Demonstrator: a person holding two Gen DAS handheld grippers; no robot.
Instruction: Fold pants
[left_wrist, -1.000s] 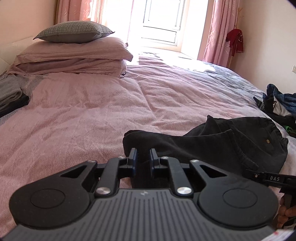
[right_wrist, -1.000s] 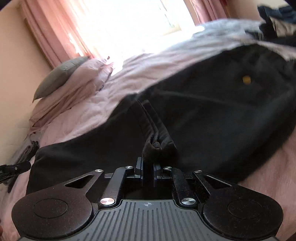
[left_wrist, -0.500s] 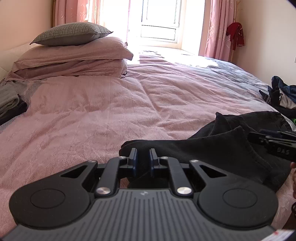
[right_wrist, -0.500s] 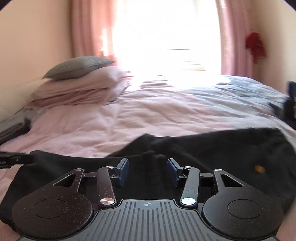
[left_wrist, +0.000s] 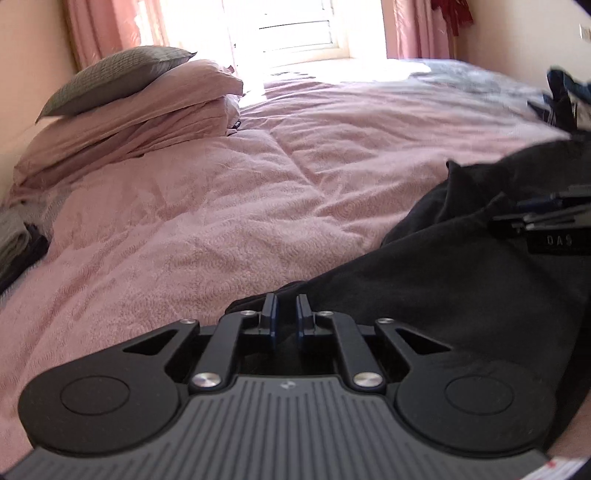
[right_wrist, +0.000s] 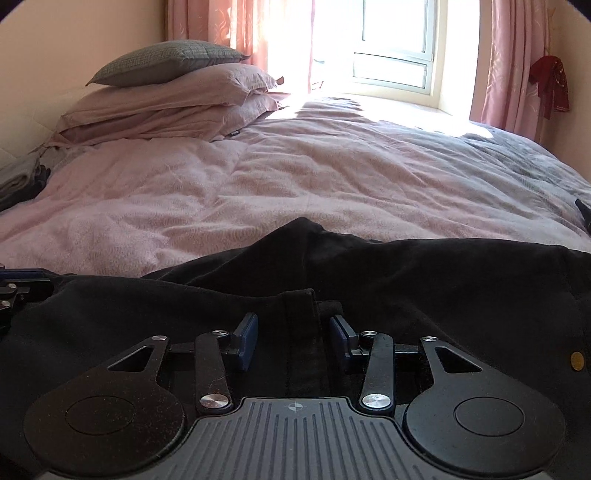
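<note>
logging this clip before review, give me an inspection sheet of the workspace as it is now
surface: bed with a rumpled pink cover
job's things: black pants spread over the near edge, partly folded
clutter: clothes pile at right; folded grey items at left
grippers: left gripper shut on a pants edge; right gripper open, fabric strip between, jaws just closing slightly
cables: nothing seen
surroundings: stacked pillows, bright window, pink curtains, red cloth hanging

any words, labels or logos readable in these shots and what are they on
"DAS": pale letters on the black body of the right gripper, seen at the right edge of the left wrist view.
Small round emblem on the grey ribbed body behind the left gripper: a mark, no letters.
Red print on a white strip at the bottom right corner: too cropped to read.
</note>
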